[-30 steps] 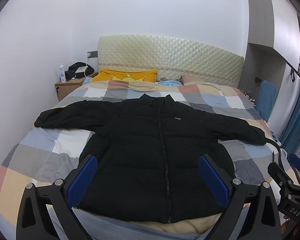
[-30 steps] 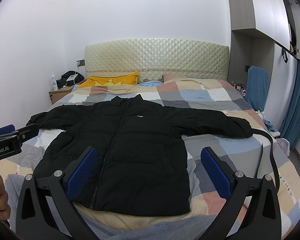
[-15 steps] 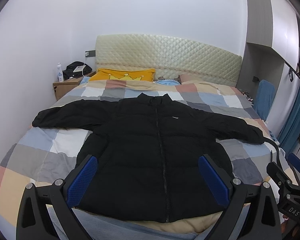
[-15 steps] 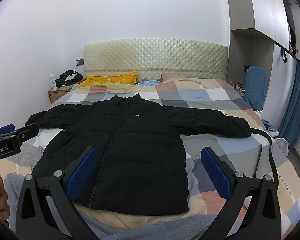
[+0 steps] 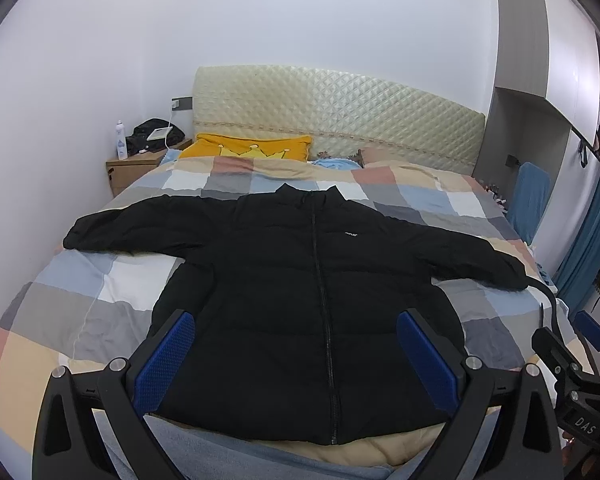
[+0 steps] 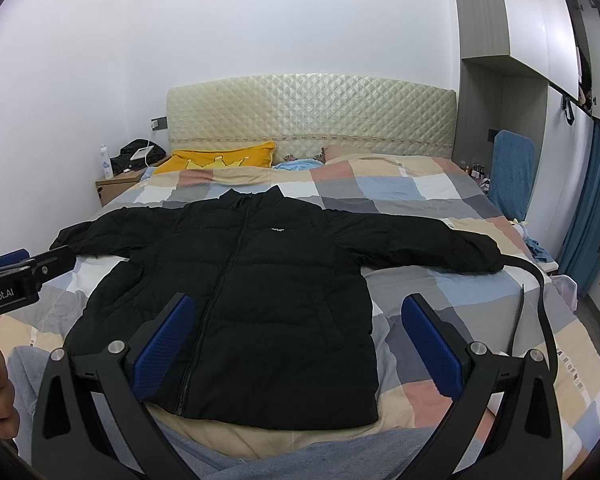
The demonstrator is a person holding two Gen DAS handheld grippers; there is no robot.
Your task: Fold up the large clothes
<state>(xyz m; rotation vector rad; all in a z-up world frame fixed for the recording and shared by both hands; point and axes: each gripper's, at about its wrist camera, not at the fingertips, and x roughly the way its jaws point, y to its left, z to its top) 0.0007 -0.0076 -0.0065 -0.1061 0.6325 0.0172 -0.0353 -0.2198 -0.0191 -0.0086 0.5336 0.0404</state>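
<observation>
The wide bed with its checked patchwork quilt [image 5: 80,312] fills both of my views, backed by a cream quilted headboard [image 6: 312,116]. Spread across the quilt is the task's thing, a black padded zip-front jacket [image 5: 312,300]: it lies flat, front up, zip closed, collar toward the headboard, both sleeves stretched straight out to the sides and the hem at the near edge of the bed. Nothing is folded yet, as far as I can judge.

Just past the cuff on my right lies a black strap [image 6: 540,300], curling along the quilt. A yellow crown-print pillow [image 5: 248,148] sits well behind the collar.

My left claw [image 5: 298,354] hangs above the hem with its blue pads spread wide, holding nothing. My right claw [image 6: 296,346] is likewise released and empty, above the jacket's lower right side.

The risks I see: the padding is thick and slippery, so a shallow pinch may catch only the top layer and drag the front off the back. A springy sleeve may also flop open once laid across. Reaching for the right cuff, I could snag the strap and pull it into the fold.
</observation>
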